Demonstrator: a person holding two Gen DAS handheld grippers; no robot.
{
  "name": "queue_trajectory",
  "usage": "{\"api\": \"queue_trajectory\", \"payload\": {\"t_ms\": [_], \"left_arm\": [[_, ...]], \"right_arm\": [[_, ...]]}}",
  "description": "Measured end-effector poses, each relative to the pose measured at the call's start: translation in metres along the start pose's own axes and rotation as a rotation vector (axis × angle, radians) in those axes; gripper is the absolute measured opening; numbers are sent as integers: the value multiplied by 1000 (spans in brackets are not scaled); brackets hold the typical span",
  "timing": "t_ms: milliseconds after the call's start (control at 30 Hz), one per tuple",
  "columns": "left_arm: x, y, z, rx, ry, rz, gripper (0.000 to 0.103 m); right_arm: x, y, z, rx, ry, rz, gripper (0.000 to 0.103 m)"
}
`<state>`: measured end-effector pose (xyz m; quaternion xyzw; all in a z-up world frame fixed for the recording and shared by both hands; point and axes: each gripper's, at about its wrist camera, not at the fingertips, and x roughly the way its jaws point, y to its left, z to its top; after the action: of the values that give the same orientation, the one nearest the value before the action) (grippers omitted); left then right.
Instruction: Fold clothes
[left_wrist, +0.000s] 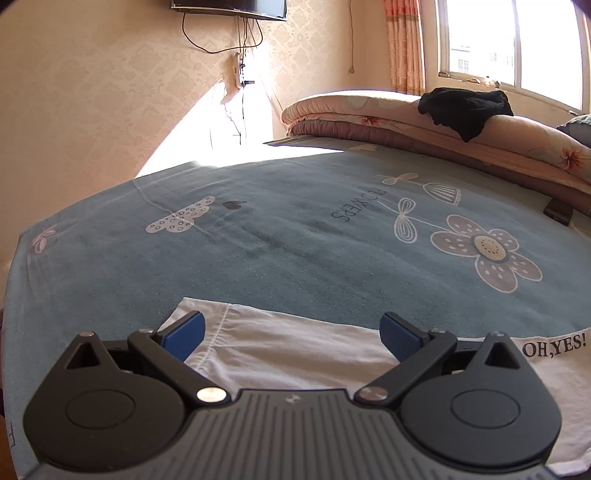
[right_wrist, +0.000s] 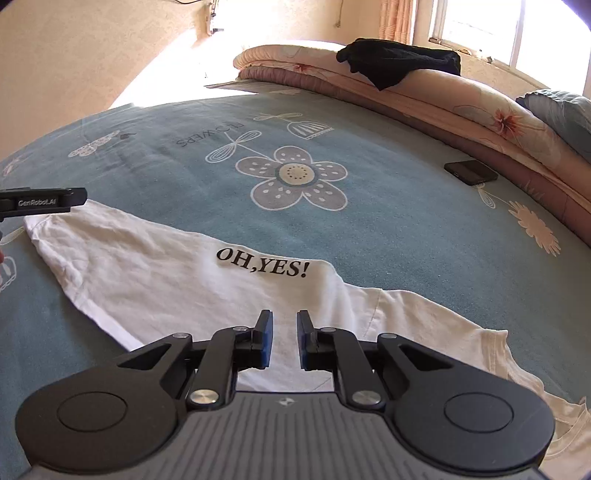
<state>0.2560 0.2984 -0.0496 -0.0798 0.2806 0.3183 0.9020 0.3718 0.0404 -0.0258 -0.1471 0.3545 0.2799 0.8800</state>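
A white T-shirt (right_wrist: 166, 280) printed "OH,YES!" (right_wrist: 261, 263) lies flat and partly folded on the blue flowered bedsheet (right_wrist: 369, 229). My right gripper (right_wrist: 284, 332) hovers over its middle, just below the print. Its blue pads stand a narrow gap apart with nothing pinched between them. My left gripper (left_wrist: 291, 332) is wide open above the shirt's left sleeve (left_wrist: 207, 328), with the hem seam lying between its fingers. The shirt (left_wrist: 295, 354) runs off to the right under the print (left_wrist: 554, 345). Part of the left gripper's black body (right_wrist: 40, 202) shows at the left edge of the right wrist view.
A black garment (right_wrist: 399, 62) is draped over a folded floral quilt (right_wrist: 461, 99) at the far side of the bed. A dark phone (right_wrist: 471, 171) lies on the sheet near the quilt. A pillow (right_wrist: 565, 110) sits far right. The bed edge falls off at left (left_wrist: 22, 258).
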Motion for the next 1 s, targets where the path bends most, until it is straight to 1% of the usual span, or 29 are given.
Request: {"api": "queue_trajectory", "payload": {"t_ms": [133, 200, 300, 333, 367, 400, 433, 567, 667, 767, 833, 867, 900, 933, 967, 1000], "left_arm": [[2, 2, 0, -8, 6, 2, 101], [3, 3, 0, -10, 6, 2, 101], [3, 2, -1, -9, 6, -4, 101], [3, 1, -1, -6, 7, -4, 101], [3, 0, -1, -3, 8, -5, 101], [3, 0, -1, -1, 9, -7, 101], [3, 0, -1, -1, 9, -8, 101], [4, 1, -1, -10, 10, -6, 101], [4, 1, -1, -9, 10, -5, 101], [3, 2, 0, -14, 6, -2, 101], [2, 4, 0, -28, 2, -3, 101], [2, 6, 0, -40, 1, -5, 101], [2, 9, 1, -55, 2, -8, 101], [2, 11, 1, -69, 2, -10, 101], [3, 14, 1, -86, 3, -12, 101], [3, 17, 1, -102, 5, -12, 101]], "right_arm": [[38, -4, 12, 18, 5, -41, 15], [55, 0, 12, 30, 20, -26, 15], [68, 7, 10, 43, 5, 17, 21], [67, 4, 11, 63, -3, 54, 24], [63, -2, 12, 93, -7, 92, 30], [60, -8, 13, 122, -12, 131, 31], [56, -14, 13, 150, -20, 151, 30], [34, -36, 13, 244, -57, 124, 30], [34, -36, 8, 225, -14, 106, 30], [49, -25, 2, 195, 34, 103, 31], [57, -16, 4, 175, 37, 93, 33], [61, -12, 5, 165, 39, 88, 37], [61, -10, 6, 162, 37, 100, 39], [55, -10, 9, 171, 29, 139, 39], [47, -11, 13, 178, 16, 178, 39], [36, -14, 16, 180, -1, 198, 41]]}}
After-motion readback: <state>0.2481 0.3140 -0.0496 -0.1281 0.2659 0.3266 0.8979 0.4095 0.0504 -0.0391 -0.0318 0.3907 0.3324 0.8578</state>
